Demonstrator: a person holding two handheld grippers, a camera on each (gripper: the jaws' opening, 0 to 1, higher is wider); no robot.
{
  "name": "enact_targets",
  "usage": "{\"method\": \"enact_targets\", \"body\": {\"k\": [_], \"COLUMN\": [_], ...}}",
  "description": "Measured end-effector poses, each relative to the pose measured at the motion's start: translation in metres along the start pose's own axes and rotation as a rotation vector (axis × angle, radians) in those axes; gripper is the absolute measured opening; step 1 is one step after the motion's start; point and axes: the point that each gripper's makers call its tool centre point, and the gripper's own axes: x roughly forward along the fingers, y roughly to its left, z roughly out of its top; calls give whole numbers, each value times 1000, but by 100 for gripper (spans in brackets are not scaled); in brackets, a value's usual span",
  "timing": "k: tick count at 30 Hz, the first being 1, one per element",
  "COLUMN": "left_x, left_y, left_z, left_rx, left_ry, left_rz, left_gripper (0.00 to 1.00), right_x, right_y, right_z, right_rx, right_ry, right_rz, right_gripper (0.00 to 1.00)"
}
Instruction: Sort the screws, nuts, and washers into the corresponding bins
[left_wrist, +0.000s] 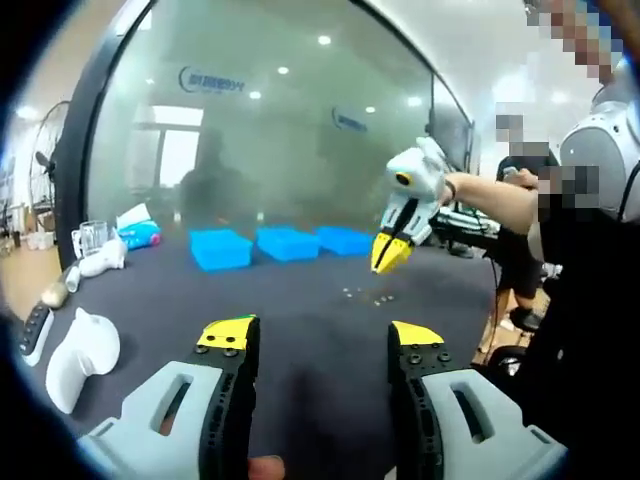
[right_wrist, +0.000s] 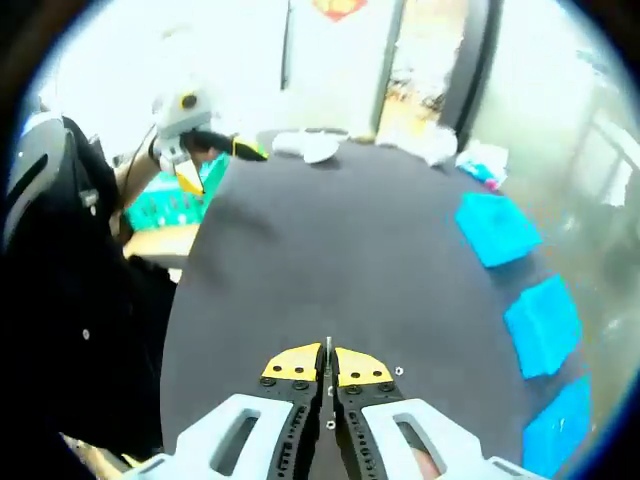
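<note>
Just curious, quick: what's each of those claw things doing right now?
Left gripper: open, holding nothing.
Right gripper: shut; whether it pinches anything cannot be told.

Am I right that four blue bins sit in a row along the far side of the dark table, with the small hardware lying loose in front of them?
Not quite: the left gripper view shows three blue bins, not four. They do sit in a row at the far side of the dark table, with the small hardware loose in front.

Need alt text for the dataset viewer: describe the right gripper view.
The right gripper, jaws shut, hangs over a dark table with a few small fasteners beside its tips. Three blue bins line the table's right edge, and the left gripper shows at upper left.
</note>
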Motion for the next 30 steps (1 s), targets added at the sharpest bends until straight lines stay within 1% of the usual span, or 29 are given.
{"method": "enact_targets", "body": {"k": [4, 6, 10, 12, 15, 16, 19, 21, 22, 23, 25, 28, 30], "left_x": [2, 3, 6, 9, 12, 13, 16, 18, 19, 20, 21, 22, 22], "left_y": [-4, -6, -9, -12, -16, -17, -19, -22, -23, -24, -26, -27, -27], "left_z": [4, 7, 9, 10, 12, 13, 14, 15, 15, 16, 17, 19, 20], "left_rx": [9, 11, 14, 18, 22, 25, 27, 32, 33, 35, 36, 37, 38], "left_ry": [-2, -5, -4, -1, 0, 0, 1, 5, 6, 7, 7, 4, 2], "left_rz": [-7, -10, -15, -21, -30, -33, -39, -45, -47, -49, -50, -48, -46], "left_gripper": [50, 50, 50, 50, 50, 50, 50, 50, 50, 50, 50, 50, 50], "right_x": [-16, -32, -51, -64, -80, -85, -99, -107, -112, -119, -130, -146, -156], "right_y": [-4, -6, -5, -6, -5, -4, -7, -8, -10, -13, -16, -18, -17], "right_z": [-8, -12, -21, -25, -32, -34, -43, -49, -52, -59, -64, -69, -73], "right_rx": [48, 90, 131, 166, 196, 203, 224, 254, 266, 269, 274, 318, 322], "right_ry": [-74, -154, -246, -313, -379, -395, -442, -474, -492, -495, -518, -574, -590], "right_rz": [-61, -114, -177, -226, -298, -319, -415, -454, -490, -542, -615, -700, -753], "right_gripper": [1, 1, 1, 1, 1, 1, 1, 1, 1, 1, 1, 1, 1]}}
